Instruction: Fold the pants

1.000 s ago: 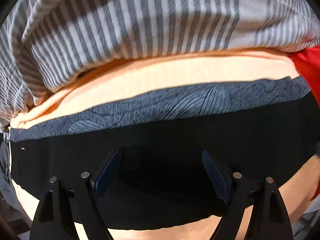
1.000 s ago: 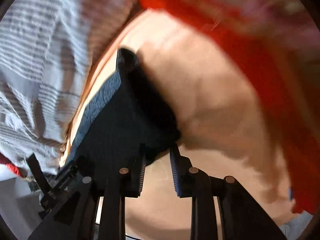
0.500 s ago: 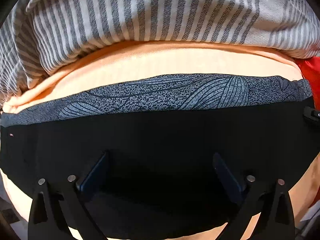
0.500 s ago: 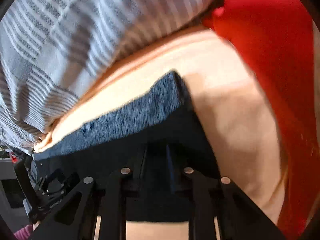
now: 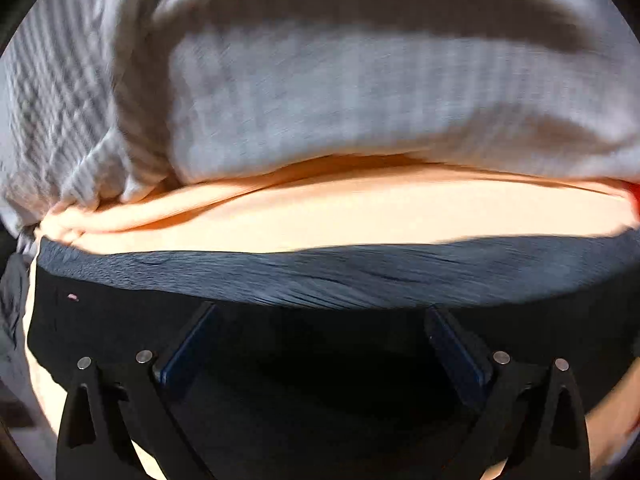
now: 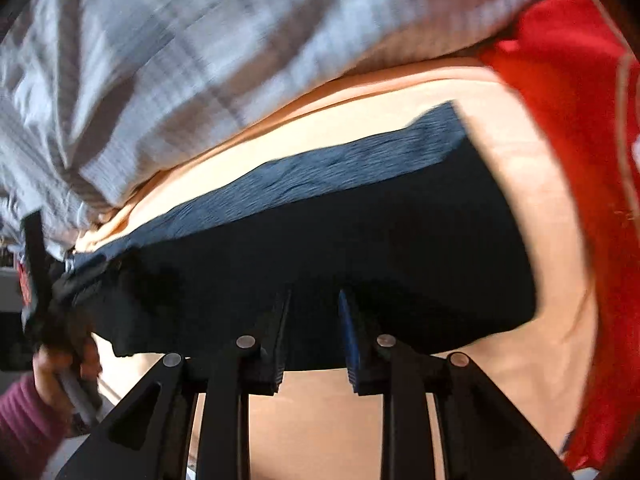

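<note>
Black pants [image 6: 360,264], soft, light and limp, lie folded on the peach sheet [image 6: 532,216]. Left gripper [image 5: 320,344] spread wide; right gripper [image 6: 314,320] narrowly parted, jaws just opening. Best pinched at a folded edge.

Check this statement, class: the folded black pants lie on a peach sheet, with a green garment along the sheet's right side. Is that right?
Not quite. The garment along the right side is red, not green, as the right wrist view shows. The rest holds: the folded black pants lie on the peach sheet.
</note>
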A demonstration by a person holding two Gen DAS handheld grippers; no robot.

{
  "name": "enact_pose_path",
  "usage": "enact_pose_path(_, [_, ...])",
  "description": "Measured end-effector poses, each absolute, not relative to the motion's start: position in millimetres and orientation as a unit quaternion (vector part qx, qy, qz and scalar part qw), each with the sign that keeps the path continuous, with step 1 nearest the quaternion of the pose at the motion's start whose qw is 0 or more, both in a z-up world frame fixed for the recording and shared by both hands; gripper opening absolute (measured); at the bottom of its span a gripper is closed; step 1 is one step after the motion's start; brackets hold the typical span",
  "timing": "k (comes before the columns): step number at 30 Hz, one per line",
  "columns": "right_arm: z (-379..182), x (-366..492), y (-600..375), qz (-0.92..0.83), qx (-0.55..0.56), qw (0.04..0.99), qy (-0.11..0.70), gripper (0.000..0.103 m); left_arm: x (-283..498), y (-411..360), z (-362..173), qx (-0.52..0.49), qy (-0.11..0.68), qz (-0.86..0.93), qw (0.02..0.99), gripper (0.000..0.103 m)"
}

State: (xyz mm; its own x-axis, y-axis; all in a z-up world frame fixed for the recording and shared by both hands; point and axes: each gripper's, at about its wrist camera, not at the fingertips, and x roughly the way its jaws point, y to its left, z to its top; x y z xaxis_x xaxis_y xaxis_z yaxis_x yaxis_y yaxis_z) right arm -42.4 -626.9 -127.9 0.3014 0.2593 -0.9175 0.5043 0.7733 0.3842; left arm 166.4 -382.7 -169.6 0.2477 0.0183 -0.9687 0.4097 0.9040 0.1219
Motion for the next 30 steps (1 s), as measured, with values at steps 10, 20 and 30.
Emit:
enact_pose_path(10, [-164.8, 11.5, -570.0, -0.105, 0.335, 0.723, 0.595, 0.028, 226.8, -328.3, -194.0, 0.139, 0.622, -0.143, 0.757, 0.103])
enact_pose_path(20, [-142.2, 21.1, -412.0, 0.084, 0.445, 0.692, 0.562, 0.049, 234.8, -152.5, -167.8, 0.215, 0.603, -0.123, 0.758, 0.103])
enact_pose_path(30, [-224.2, 67.9, -247.3, 0.147, 0.476, 0.635, 0.59, 0.049, 259.4, -60.2, -210.1, 0.169, 0.603, -0.098, 0.774, 0.103])
